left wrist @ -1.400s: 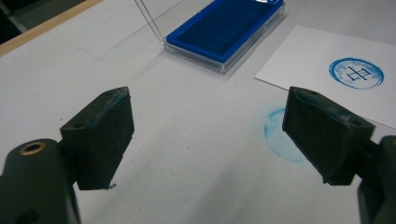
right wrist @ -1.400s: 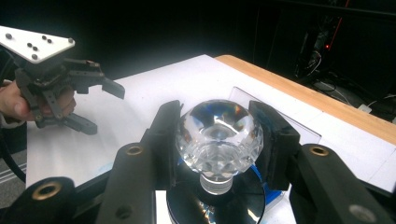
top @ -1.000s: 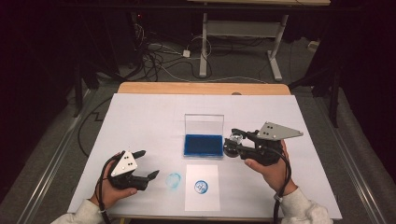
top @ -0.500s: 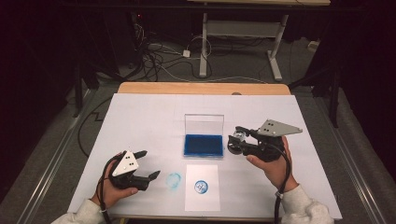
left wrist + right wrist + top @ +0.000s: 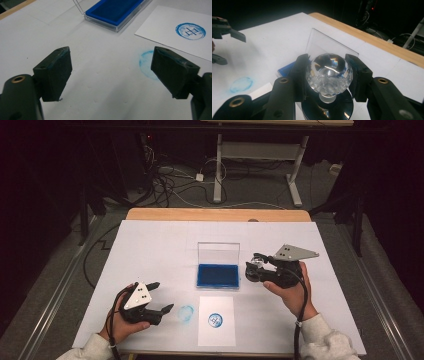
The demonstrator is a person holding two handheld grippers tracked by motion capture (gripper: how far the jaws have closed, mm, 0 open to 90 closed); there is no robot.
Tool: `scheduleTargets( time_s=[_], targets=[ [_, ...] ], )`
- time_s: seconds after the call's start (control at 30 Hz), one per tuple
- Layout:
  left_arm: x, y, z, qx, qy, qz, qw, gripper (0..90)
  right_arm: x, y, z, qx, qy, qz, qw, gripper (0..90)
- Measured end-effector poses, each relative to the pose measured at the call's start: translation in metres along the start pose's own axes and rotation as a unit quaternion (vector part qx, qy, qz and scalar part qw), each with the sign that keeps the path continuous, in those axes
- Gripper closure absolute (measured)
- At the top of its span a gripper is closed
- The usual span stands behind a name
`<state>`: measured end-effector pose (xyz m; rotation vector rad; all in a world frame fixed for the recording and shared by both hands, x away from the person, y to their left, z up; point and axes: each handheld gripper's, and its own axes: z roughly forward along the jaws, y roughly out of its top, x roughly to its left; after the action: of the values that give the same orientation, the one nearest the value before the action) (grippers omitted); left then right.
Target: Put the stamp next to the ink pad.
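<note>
- Here the crystal-handled stamp sits pinched between the two black jaws of the right gripper; its faceted clear knob is clamped at both sides, its round dark base below the pads; it is held above the table, touching nothing else.
- Just beside that gripper, toward the left gripper, lies the blue ink pad in its clear case, the lid standing upright at the far edge.
- Nearer the person than the pad lies a white paper sheet bearing a round blue stamp mark.
- Beside the sheet, on the white table cover, is a faint blue smudged ring.
- The left gripper rests near that ring with jaws spread wide, nothing between them.
</note>
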<state>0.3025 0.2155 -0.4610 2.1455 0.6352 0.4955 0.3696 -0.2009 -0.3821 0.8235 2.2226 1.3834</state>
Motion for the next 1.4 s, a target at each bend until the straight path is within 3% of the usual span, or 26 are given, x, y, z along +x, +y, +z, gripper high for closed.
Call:
scheduleTargets(
  time_s=[0.3, 0.67, 1.2, 1.4],
  targets=[
    [0.001, 0.0, 0.001, 0.002, -0.002, 0.001, 1.0, 16.9, -0.015, -0.012, 0.022, 0.024, -0.014, 0.021, 0.9994, 56.3],
    [0.0, -0.001, 0.001, 0.004, -0.003, 0.002, 1.0, 16.9, -0.019, -0.026, 0.051, 0.066, -0.038, 0.016, 0.9969, 56.2],
    [0.0, -0.001, 0.001, 0.009, -0.004, 0.007, 0.9999, 16.9, -0.023, -0.043, 0.063, 0.102, -0.051, 0.025, 0.9932, 56.1],
    [0.0, -0.001, 0.002, 0.01, -0.008, 0.007, 0.9999, 16.9, -0.025, -0.045, 0.062, 0.101, -0.054, 0.031, 0.9929, 55.6]
  ],
)
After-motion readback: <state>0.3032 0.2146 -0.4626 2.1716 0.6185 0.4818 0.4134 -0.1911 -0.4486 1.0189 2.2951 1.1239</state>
